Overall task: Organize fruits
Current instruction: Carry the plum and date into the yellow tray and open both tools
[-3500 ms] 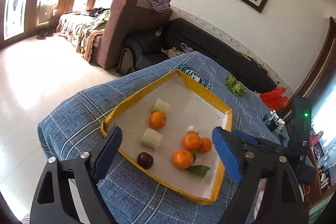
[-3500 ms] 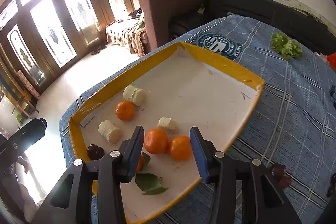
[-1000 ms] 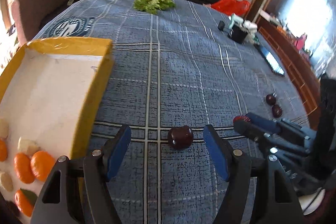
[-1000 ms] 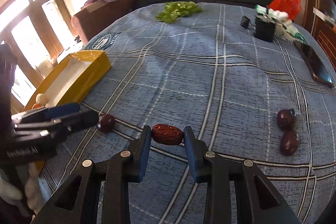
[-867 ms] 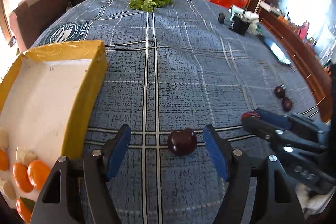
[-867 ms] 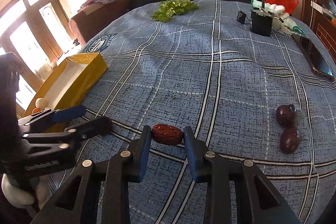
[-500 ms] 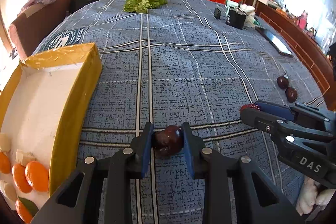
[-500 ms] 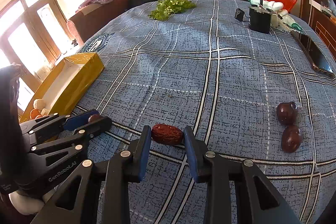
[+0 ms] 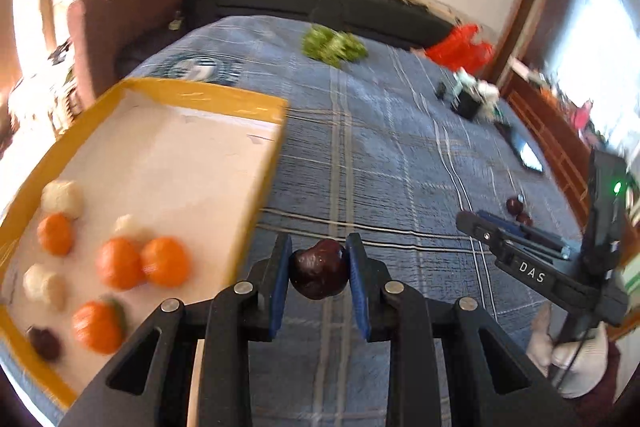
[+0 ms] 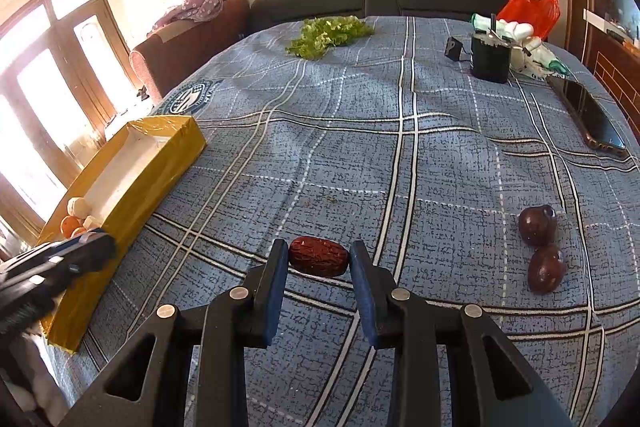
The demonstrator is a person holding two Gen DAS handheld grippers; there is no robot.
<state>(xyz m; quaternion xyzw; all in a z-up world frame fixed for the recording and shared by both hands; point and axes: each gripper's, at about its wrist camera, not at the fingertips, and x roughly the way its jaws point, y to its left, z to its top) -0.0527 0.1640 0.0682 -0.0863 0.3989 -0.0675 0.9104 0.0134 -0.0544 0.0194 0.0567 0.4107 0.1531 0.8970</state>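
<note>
My left gripper [image 9: 319, 274] is shut on a dark red plum [image 9: 319, 274] and holds it above the blue checked cloth, just right of the yellow-rimmed tray [image 9: 256, 195]. The tray holds several oranges [image 9: 164, 261], pale banana pieces [image 9: 62, 199] and a dark plum [image 9: 45, 343]. My right gripper [image 10: 318, 261] is shut on a wrinkled red date [image 10: 318, 261] over the cloth. Two more dark plums [image 10: 538, 225] lie on the cloth to its right. The right gripper also shows in the left wrist view [image 9: 516, 227].
A bunch of green lettuce [image 10: 326, 33] lies at the far side of the table. A black cup [image 10: 490, 61], a phone [image 10: 592, 121] and a red bag [image 10: 528, 7] stand at the far right. A dark sofa runs behind the table.
My left gripper has closed on the dark plum, lifted it and swung left toward the tray. My right gripper still holds the date and has barely moved.
</note>
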